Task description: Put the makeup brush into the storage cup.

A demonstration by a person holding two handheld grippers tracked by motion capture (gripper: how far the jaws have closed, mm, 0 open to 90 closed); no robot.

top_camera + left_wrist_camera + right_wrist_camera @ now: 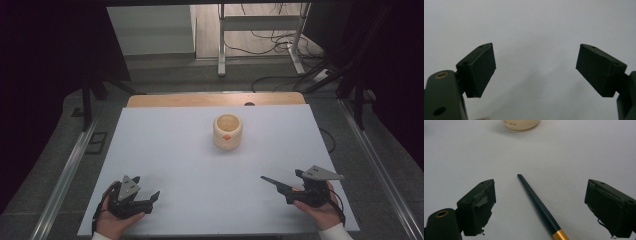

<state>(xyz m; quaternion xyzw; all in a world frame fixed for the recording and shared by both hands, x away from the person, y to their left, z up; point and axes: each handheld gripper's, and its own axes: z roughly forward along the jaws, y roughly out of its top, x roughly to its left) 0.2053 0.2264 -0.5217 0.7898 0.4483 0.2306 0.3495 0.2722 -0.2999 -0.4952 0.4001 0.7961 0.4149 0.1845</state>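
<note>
While the right claw point(539, 205) is standing with its jaws spread wide, a thin dark pen point(537, 203) with a gold band is lying on the white bench point(175, 165) between them, and neither pad is touching it. In the right gripper view the pen is running from the bottom middle of the frame up toward the centre. In the high view it is showing at the lower right, its tip pointing to the left.

The left claw point(150, 199) is resting at the lower left of the high view, also spread and pinching nothing. A cream cup point(228, 131) is standing upright in the upper middle, well apart from both claws.

The pen is looking light, stiff and smooth, so I am judging that it can roll or slip away when only one pad is pushing it. It is lying flat, so the pads need to come down low, almost touching the bench. The best place to take hold is probably the middle of the dark barrel, with the jaws closing across it, not on the narrow tip.
</note>
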